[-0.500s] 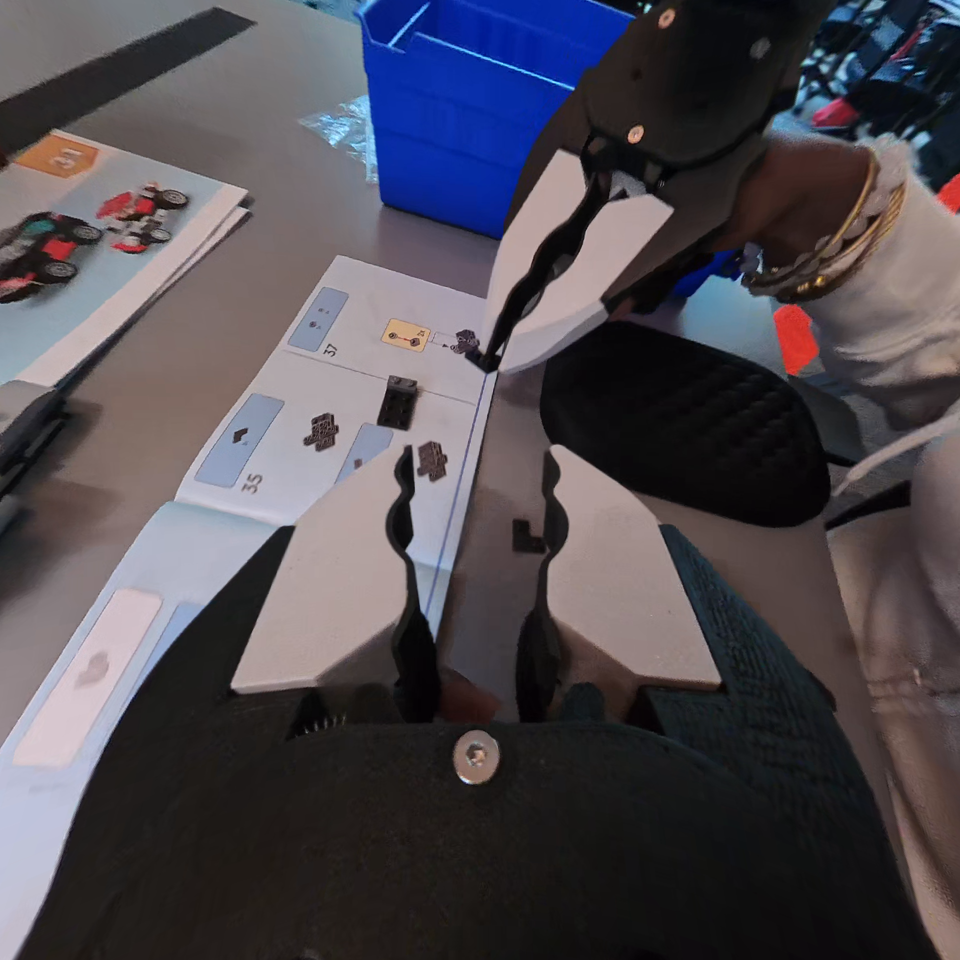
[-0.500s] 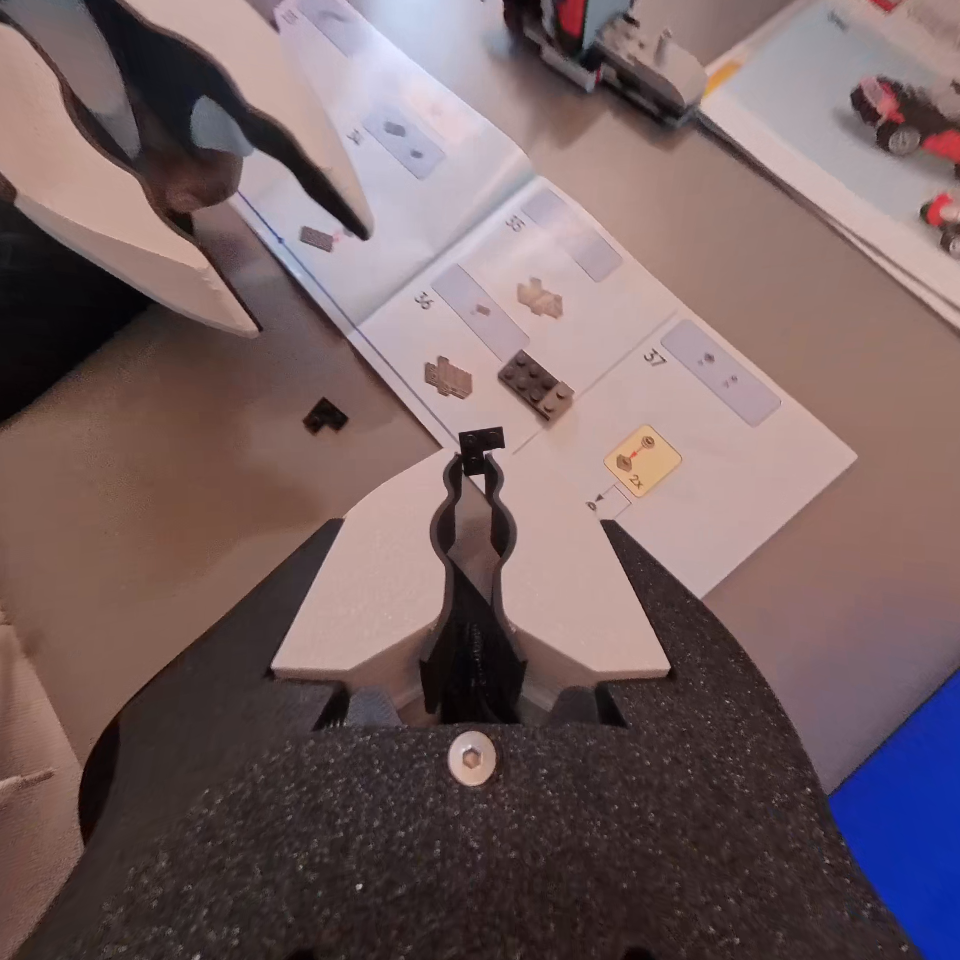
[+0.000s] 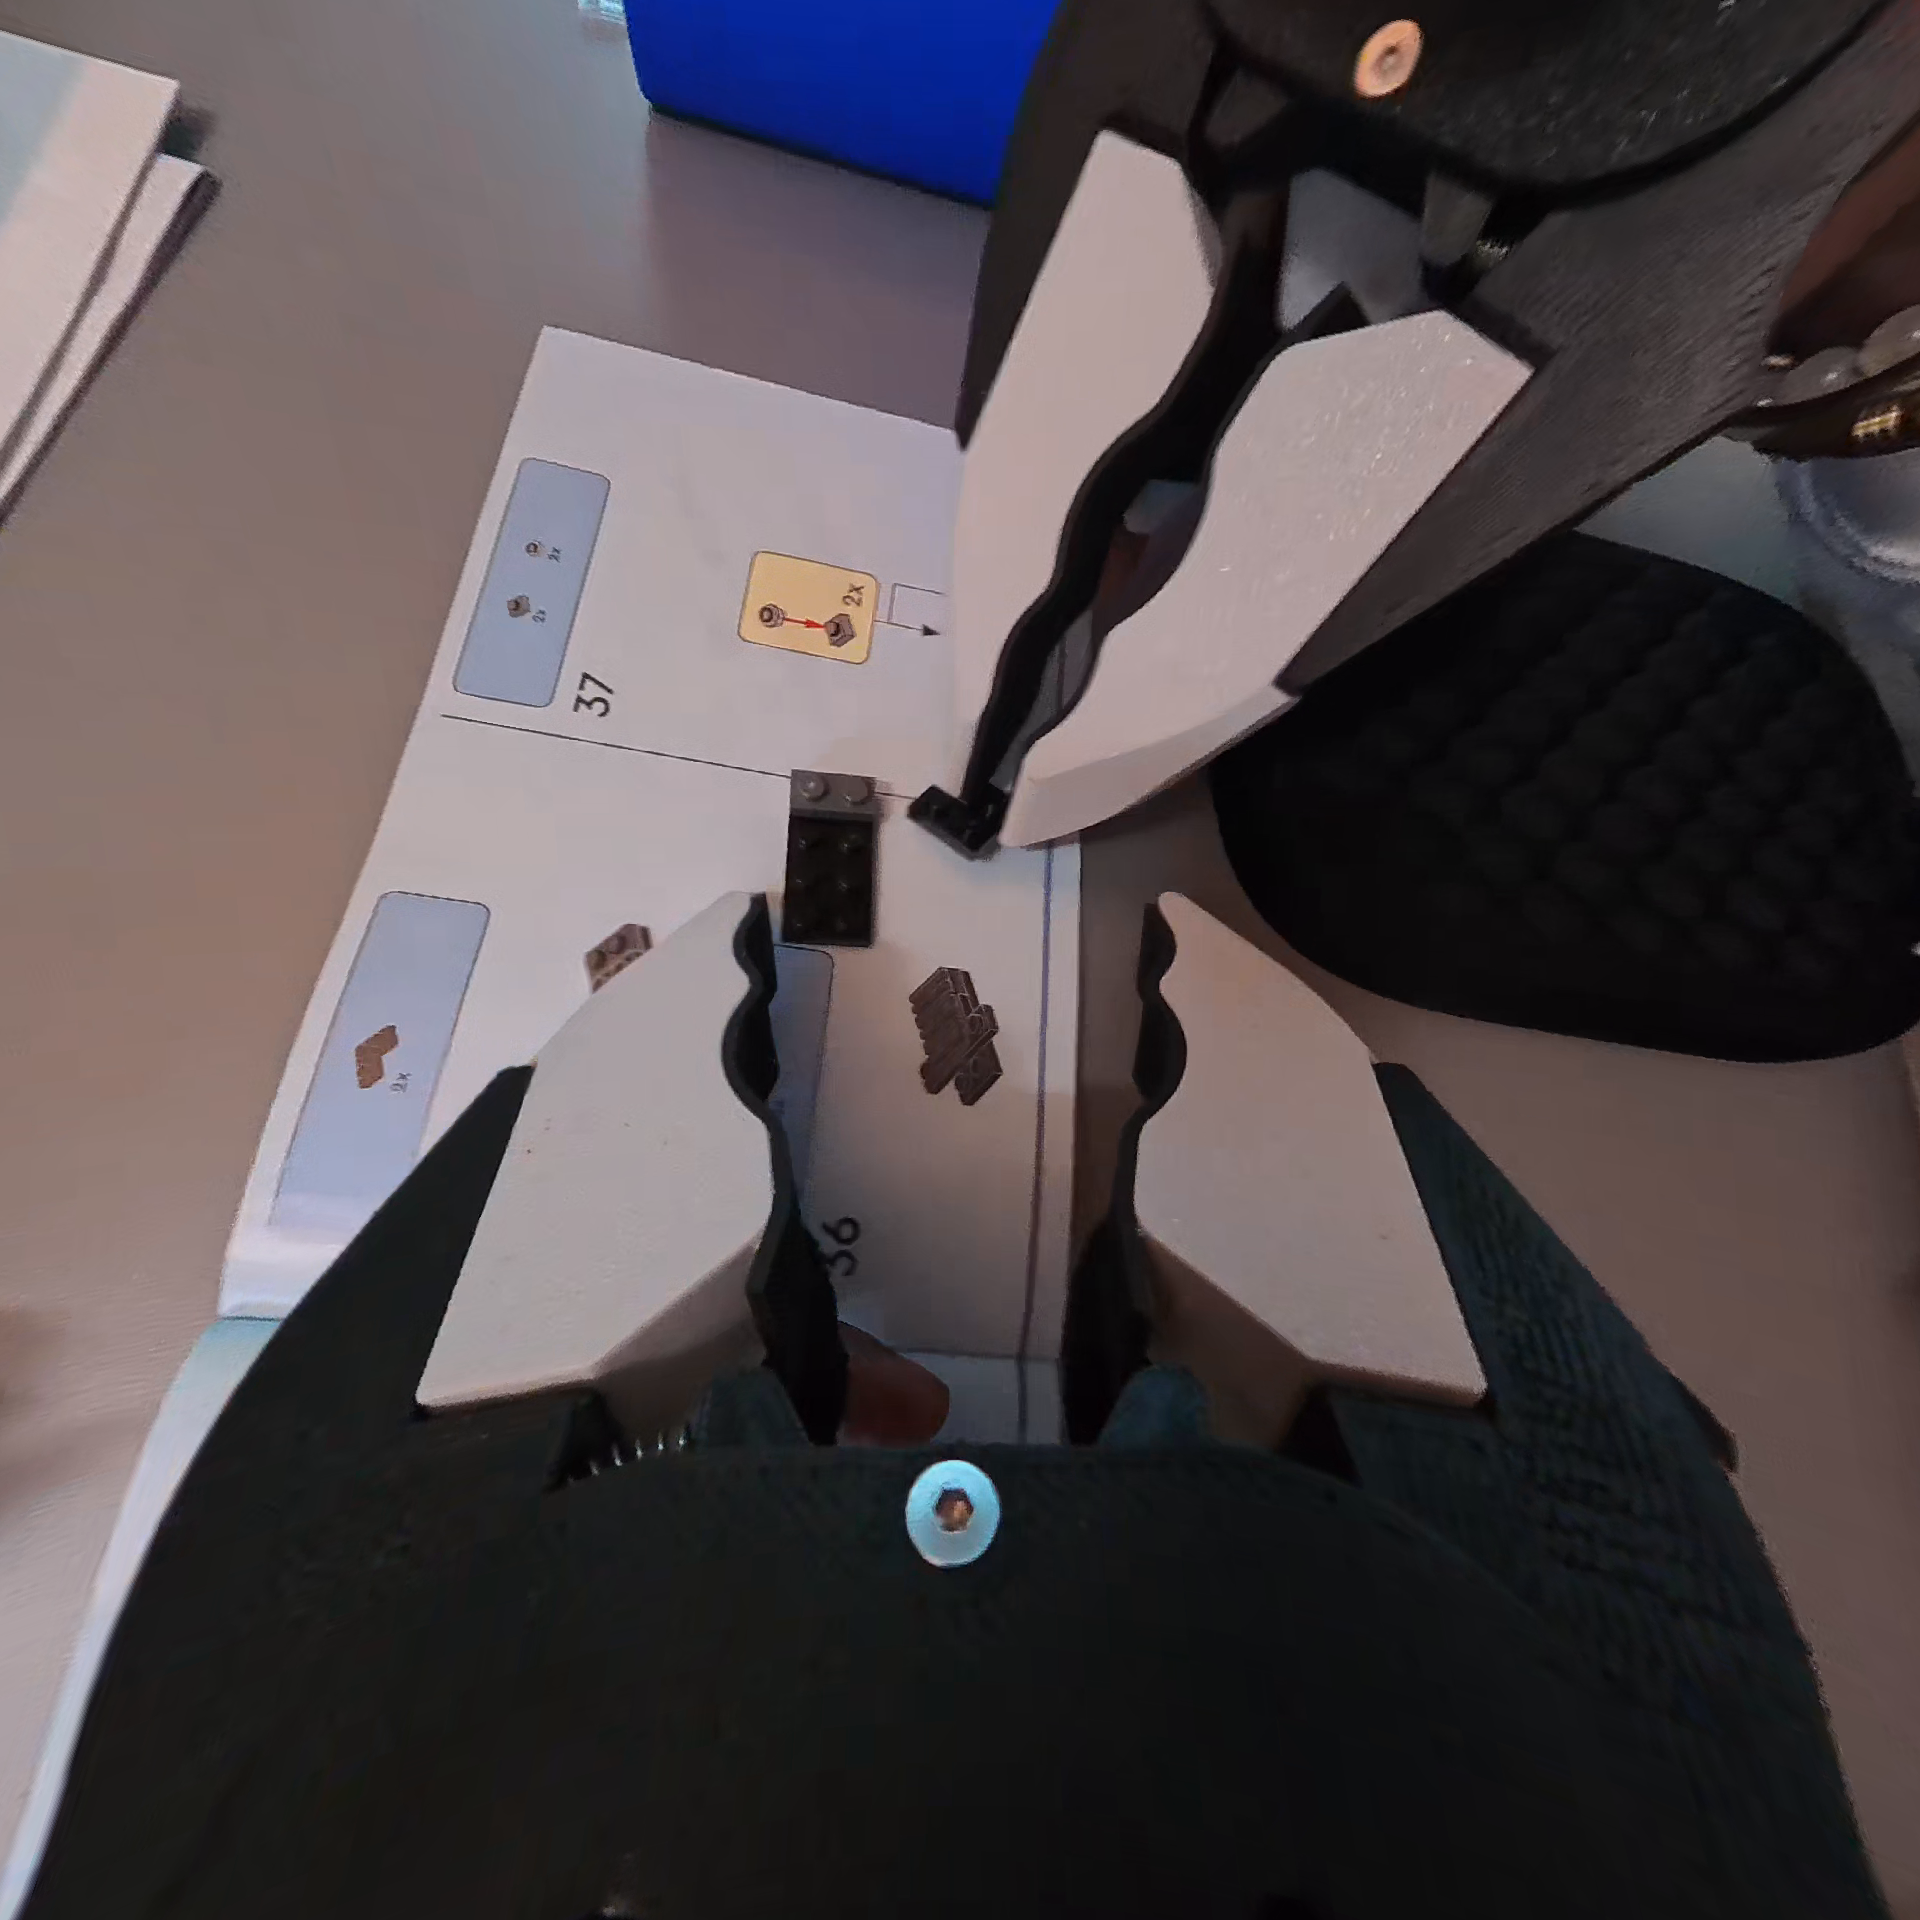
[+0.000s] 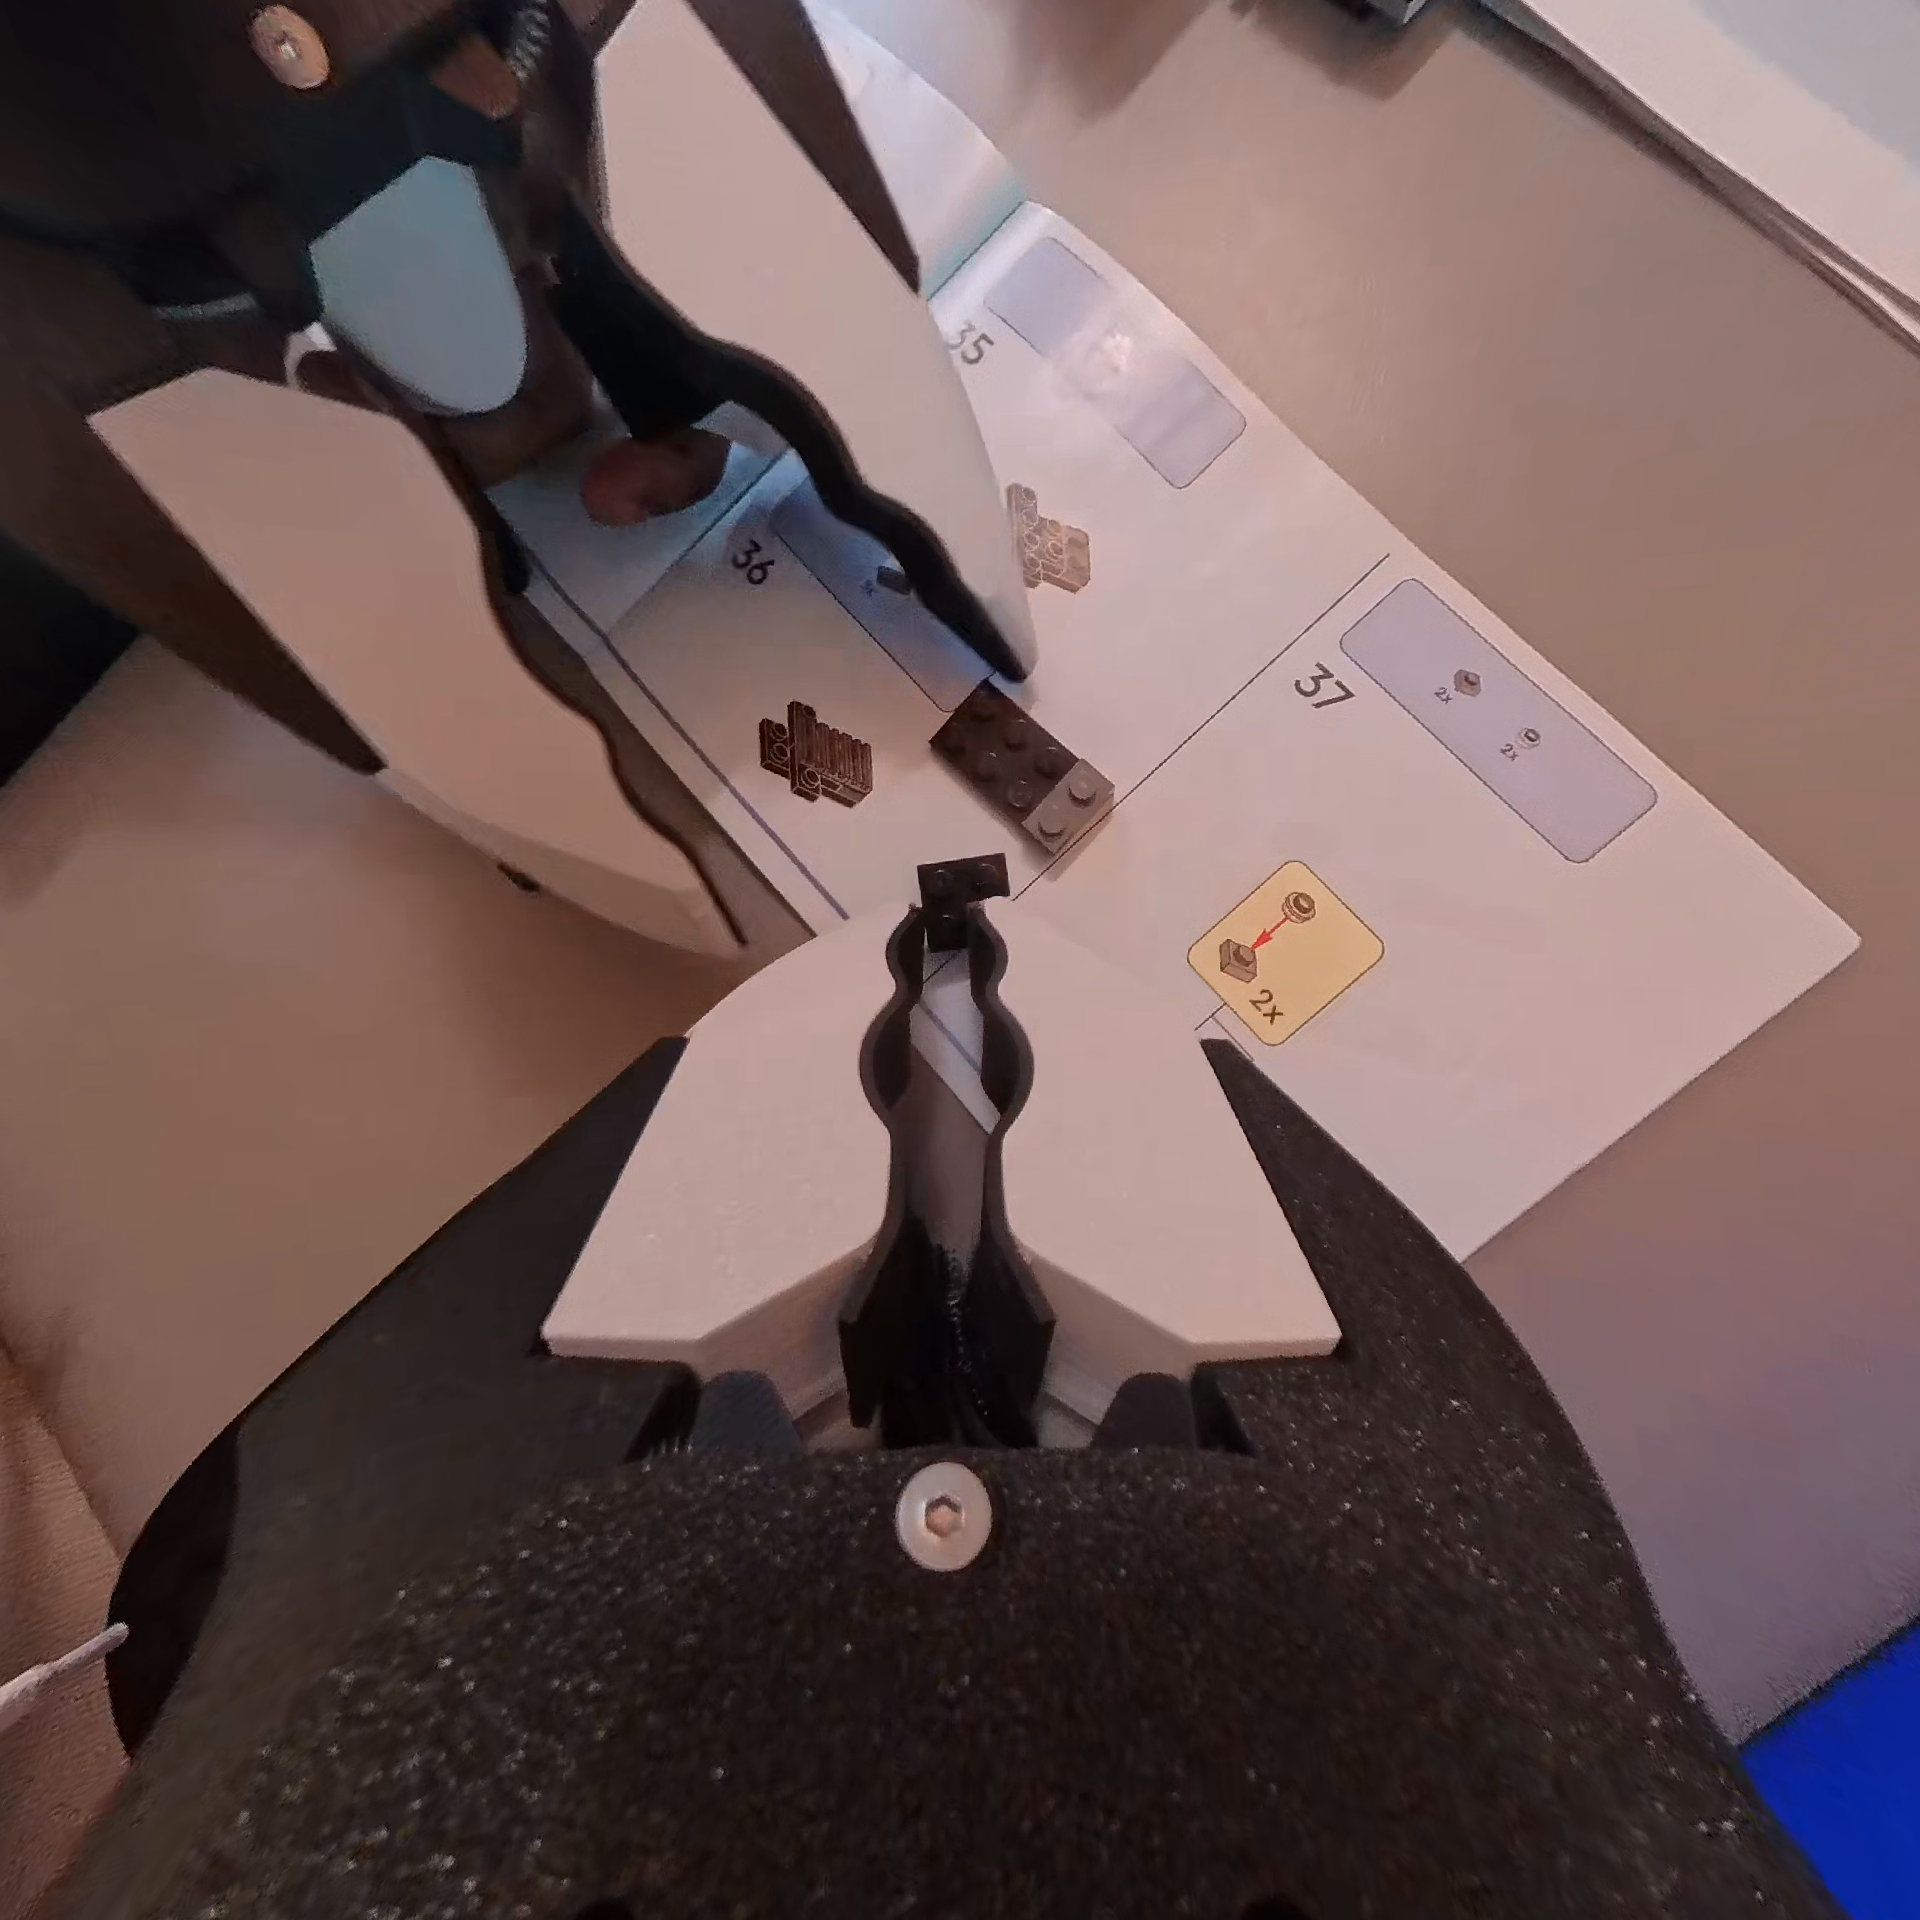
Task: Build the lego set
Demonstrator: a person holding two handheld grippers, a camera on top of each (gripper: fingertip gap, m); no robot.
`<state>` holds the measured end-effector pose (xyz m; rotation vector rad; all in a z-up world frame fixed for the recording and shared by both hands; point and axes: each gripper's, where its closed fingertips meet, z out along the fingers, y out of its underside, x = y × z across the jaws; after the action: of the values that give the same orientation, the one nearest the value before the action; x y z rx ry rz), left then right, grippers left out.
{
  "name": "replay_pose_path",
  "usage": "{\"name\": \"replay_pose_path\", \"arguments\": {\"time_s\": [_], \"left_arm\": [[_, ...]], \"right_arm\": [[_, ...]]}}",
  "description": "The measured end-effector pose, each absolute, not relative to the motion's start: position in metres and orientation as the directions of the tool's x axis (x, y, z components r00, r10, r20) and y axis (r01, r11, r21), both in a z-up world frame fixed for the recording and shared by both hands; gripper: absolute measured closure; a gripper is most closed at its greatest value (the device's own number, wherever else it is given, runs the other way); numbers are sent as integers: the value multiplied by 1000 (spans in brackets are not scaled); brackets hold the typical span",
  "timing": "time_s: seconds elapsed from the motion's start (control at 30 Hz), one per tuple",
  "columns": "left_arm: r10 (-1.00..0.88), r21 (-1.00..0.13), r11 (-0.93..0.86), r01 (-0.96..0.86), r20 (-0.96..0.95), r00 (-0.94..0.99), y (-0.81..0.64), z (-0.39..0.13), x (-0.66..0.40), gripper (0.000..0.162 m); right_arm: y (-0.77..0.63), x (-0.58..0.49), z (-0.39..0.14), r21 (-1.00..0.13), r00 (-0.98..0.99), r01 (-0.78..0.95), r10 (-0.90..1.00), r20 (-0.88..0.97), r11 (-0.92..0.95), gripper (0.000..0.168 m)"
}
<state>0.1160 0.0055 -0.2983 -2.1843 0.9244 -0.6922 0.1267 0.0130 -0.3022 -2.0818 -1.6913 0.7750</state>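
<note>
Count of items in view. Hand-held grippers: two, the left hand-held gripper (image 3: 956, 914) and the right hand-held gripper (image 4: 951, 920). Loose lego assemblies on the open instruction booklet (image 3: 665, 831): one, a dark plate with a grey end (image 4: 1023, 774). Small black lego pieces: one, an L-shaped piece (image 4: 961, 899) between the right hand-held gripper's fingertips; a further dark speck beside the left hand-held gripper in the right wrist view cannot be identified. Instruction booklets: one open, plus a second stack of printed sheets (image 3: 73, 281) at the desk's far edge. Blue bins (image 3: 831, 94): one. Black textured pads (image 3: 1610, 831): one. Desks (image 3: 312, 312): one.
</note>
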Motion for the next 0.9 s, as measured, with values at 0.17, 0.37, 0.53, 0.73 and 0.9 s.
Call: {"name": "replay_pose_path", "arguments": {"time_s": [0.17,0.37,0.53,0.73,0.9], "left_arm": [[-768,-742,-559,-370,295,568,-15,-292,129,94],[-741,-779,-555,-290,305,598,-26,-276,121,97],[-681,-810,-529,-252,229,696,-18,-273,97,100],[-691,-819,-505,-271,195,696,-17,-274,96,102],[-719,-815,-499,-297,197,667,-22,-278,102,103]], "right_arm": [[16,125,-304,-580,140,783,972,-187,-224,160],[16,130,-299,-592,108,787,983,-150,-176,160],[20,128,-298,-608,161,764,976,-147,-217,160],[14,127,-298,-617,244,735,959,-144,-280,160],[15,125,-299,-620,253,735,959,-125,-274,160]]}}
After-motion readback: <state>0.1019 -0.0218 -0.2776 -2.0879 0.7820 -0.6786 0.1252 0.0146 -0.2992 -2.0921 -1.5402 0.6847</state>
